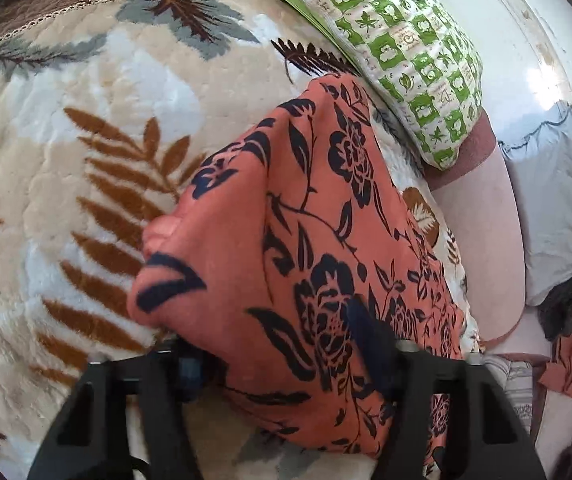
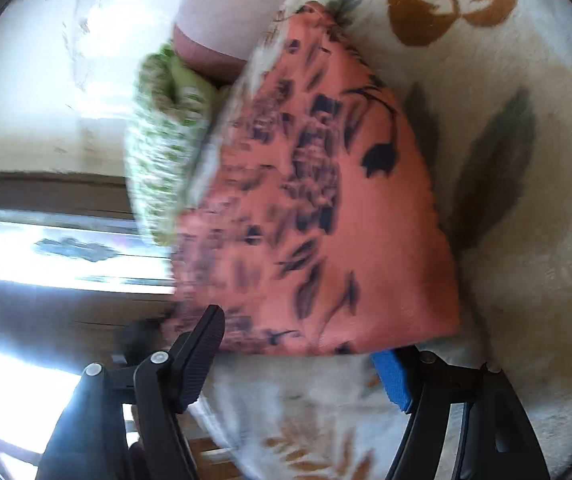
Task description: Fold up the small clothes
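leaf-print blanket (image 1: 66, 168), both tongs spread wide, left tongs (image 1: 286, 368), right tongs (image 2: 305, 356), touching coral floral garment (image 1: 305, 240)

free: blanket (image 1: 66, 152) left of garment (image 1: 286, 220) | blocked: green pillow (image 1: 397, 48) (apparently touching its far corner)

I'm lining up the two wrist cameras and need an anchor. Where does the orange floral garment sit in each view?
Left wrist: the orange floral garment fills the centre and lower right, running down to the left gripper.
Right wrist: it fills the centre, blurred, its lower edge by the right gripper.
Shared landmark: the green patterned pillow, top right in the left view, left of the garment in the right view.
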